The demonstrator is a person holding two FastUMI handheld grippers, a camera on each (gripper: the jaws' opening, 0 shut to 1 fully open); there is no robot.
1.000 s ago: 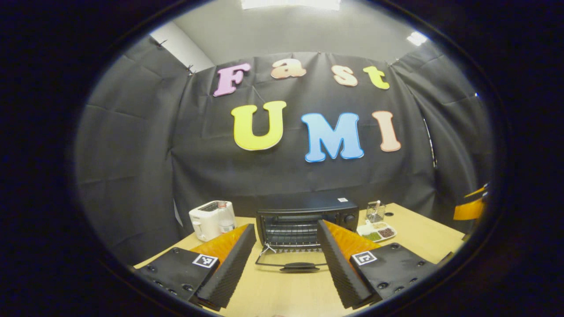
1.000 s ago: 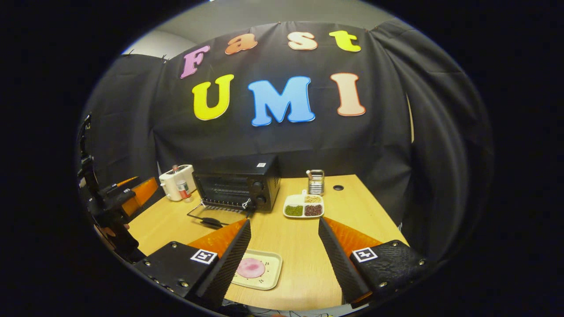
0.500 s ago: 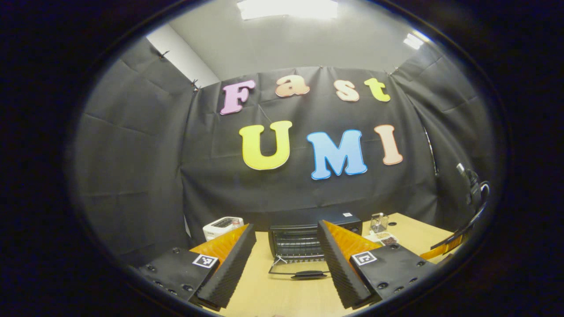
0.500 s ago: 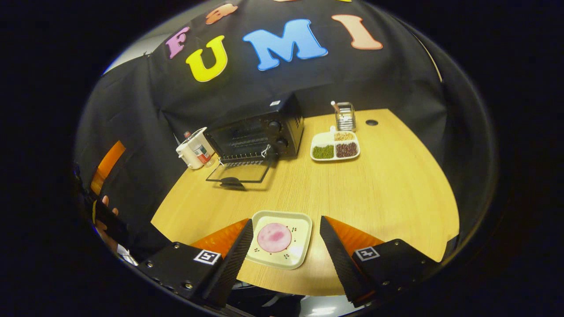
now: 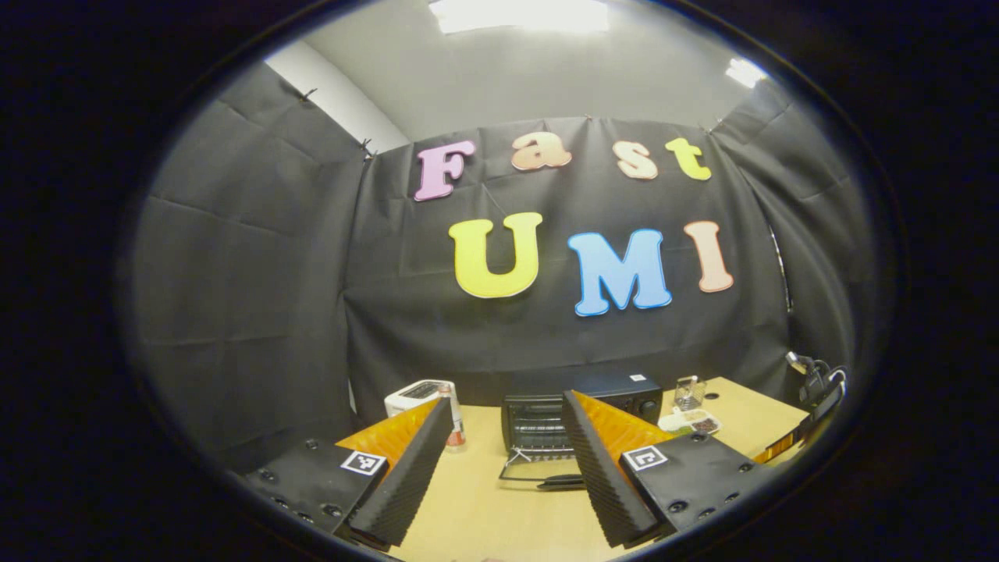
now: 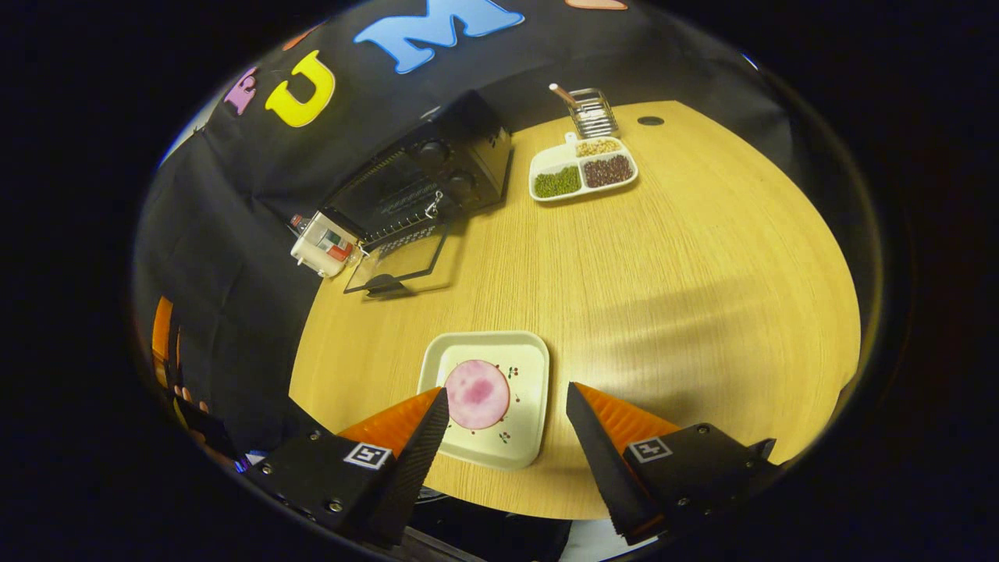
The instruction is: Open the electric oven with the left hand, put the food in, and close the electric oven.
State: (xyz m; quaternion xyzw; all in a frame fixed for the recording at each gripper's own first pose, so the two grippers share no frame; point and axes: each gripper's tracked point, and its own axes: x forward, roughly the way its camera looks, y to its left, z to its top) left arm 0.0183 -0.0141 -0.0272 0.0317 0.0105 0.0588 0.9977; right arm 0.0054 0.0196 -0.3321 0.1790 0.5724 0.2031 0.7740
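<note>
On the wooden table [image 6: 663, 257] the oven [image 6: 425, 176] stands with its door [image 6: 402, 265] down. The right gripper [image 6: 507, 406], spread wide, hovers above the plate [image 6: 527, 425] of food [image 6: 476, 394]; gripping it looks next. The left gripper [image 5: 507, 421] hangs wide, well back.

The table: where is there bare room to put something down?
The table lies bare from the food plate across to its right edge, below the bean tray. The far left is crowded: oven, its lowered door, toaster.
</note>
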